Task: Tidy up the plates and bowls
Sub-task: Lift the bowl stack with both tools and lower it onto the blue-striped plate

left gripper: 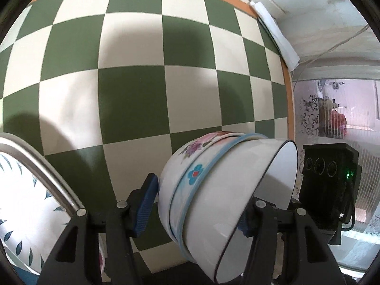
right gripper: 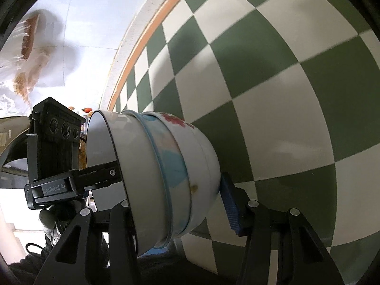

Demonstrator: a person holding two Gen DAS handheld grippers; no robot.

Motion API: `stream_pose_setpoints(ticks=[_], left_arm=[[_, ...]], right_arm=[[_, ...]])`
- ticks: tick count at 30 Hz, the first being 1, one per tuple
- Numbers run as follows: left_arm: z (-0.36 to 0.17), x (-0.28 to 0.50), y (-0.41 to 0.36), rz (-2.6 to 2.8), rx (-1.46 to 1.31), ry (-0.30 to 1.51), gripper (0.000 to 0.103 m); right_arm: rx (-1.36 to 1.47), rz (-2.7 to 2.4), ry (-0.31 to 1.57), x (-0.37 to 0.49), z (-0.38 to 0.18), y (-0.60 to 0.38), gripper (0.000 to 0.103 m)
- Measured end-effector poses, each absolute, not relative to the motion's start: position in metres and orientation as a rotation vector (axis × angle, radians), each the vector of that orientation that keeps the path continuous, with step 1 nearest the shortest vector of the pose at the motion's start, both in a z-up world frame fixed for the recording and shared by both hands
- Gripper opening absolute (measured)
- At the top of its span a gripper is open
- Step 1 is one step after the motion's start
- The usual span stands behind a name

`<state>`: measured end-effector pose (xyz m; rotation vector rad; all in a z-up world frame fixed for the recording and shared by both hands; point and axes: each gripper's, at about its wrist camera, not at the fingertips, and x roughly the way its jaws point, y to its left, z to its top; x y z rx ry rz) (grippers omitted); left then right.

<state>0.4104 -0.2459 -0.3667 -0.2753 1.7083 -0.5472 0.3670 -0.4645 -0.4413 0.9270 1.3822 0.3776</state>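
Above checkered cloth, both grippers' half-spread fingers seemingly clamp nested bowls.

Green-and-cream checkered cloth with orange border covers the bench. Folded white paper lies at its far edge. Patterned frosted glass panel beyond. Clear plastic bag with brown contents upper left.

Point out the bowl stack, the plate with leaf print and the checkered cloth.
bowl stack (left gripper: 213,190): left wrist view, outer wall of the middle bowl.
plate (left gripper: 21,190): left wrist view, its white face with the leaf print.
checkered cloth (left gripper: 133,95): left wrist view, a green square.
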Motion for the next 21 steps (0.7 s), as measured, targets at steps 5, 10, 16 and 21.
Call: stream_pose_setpoints(ticks=[5, 10, 16, 21], left_arm=[[-0.348, 0.411, -0.235, -0.544, -0.288, 1.684, 0.055], [-0.331, 0.410, -0.213, -0.537, -0.300, 1.655, 0.055], [-0.313, 0.406, -0.165, -0.516, -0.324, 1.622, 0.055], [-0.312, 0.400, -0.119, -0.476, -0.354, 1.615, 0.055]], right_arm=[[0.894, 0.402, 1.379, 0.376, -0.424, -0.447, 0.054], [0.867, 0.425, 1.378, 0.382, -0.407, -0.424, 0.053], [0.831, 0.460, 1.376, 0.387, -0.389, -0.375, 0.053], [0.806, 0.495, 1.400, 0.396, -0.393, -0.326, 0.053]])
